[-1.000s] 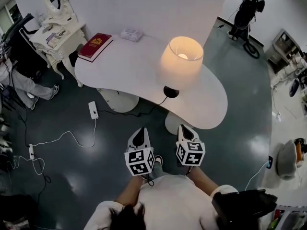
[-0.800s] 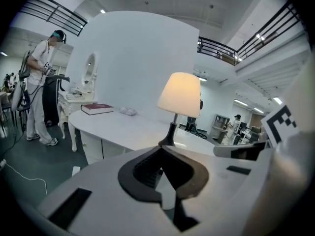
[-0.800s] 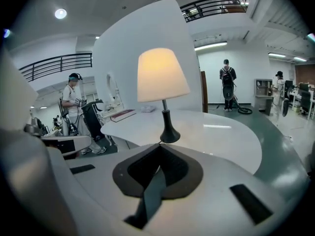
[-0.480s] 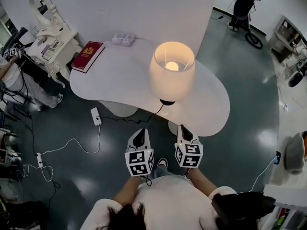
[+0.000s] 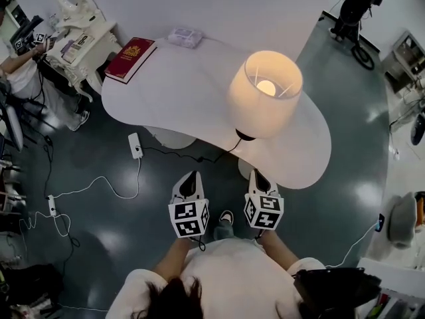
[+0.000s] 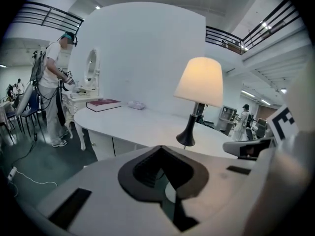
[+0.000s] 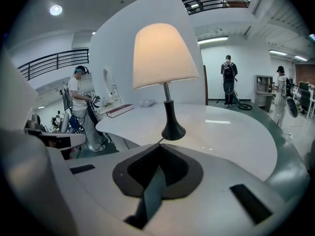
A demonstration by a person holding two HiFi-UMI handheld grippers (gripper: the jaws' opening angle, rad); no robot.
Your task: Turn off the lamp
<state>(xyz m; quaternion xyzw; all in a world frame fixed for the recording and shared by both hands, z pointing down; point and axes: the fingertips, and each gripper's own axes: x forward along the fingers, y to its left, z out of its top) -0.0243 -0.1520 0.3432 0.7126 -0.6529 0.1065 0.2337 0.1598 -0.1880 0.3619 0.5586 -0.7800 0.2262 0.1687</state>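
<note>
- Cream fabric shade glowing: the lamp is lit, on a slim black flared base near the front edge of the glossy white curved worktop
- Left gripper and right gripper hang short of the worktop, jaws together and empty, likely lined up to reach for a switch I cannot spot
- Red hardback book lies at the far corner

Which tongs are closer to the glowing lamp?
Right. The right tongs sit just short of the lamp; the left tongs hang farther left, over the floor.

Left tool, right tool side by side, jaws together, empty.
</note>
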